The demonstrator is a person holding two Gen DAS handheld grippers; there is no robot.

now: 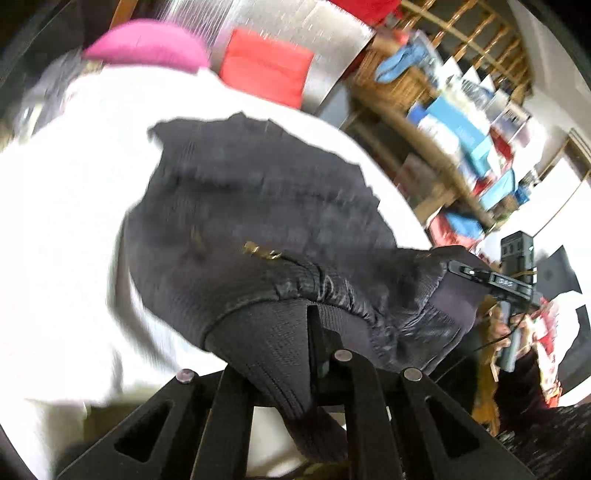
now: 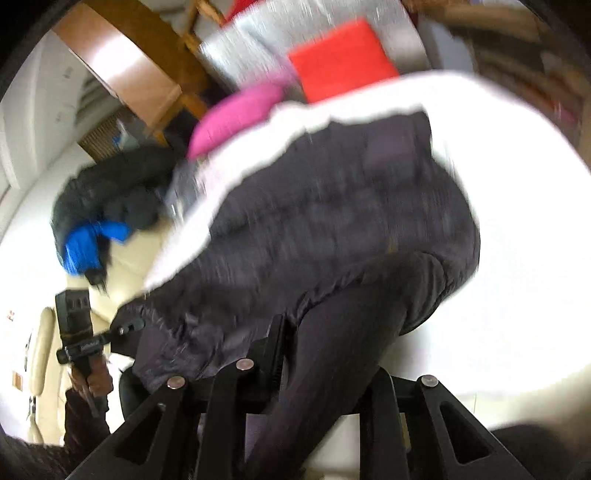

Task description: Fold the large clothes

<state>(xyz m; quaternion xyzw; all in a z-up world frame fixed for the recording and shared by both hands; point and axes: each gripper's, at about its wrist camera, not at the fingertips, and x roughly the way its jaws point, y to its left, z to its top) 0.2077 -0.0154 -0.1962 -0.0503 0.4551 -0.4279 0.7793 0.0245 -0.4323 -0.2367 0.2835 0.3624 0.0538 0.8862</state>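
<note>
A black padded jacket (image 1: pixel 258 206) lies partly on a white tabletop (image 1: pixel 74 221), its near edge lifted. In the left wrist view my left gripper (image 1: pixel 314 325) is shut on the jacket's ribbed hem (image 1: pixel 266 339), which hangs down over the fingers. In that view my right gripper (image 1: pixel 476 275) pinches the jacket further along the same edge, with a hand (image 1: pixel 502 328) below it. The right wrist view shows my right gripper (image 2: pixel 282 334) shut on a fold of the jacket (image 2: pixel 332 221). At the left of that view, my left gripper (image 2: pixel 125 326) holds the jacket's far corner. Both views are motion-blurred.
A pink folded cloth (image 1: pixel 147 44) and a red folded cloth (image 1: pixel 266 70) lie beyond the table on a silver surface (image 1: pixel 325 29). Wooden shelves with boxes (image 1: pixel 461 129) stand to the right. A heap of dark and blue clothes (image 2: pixel 99 218) rests on a cream seat (image 2: pixel 125 266).
</note>
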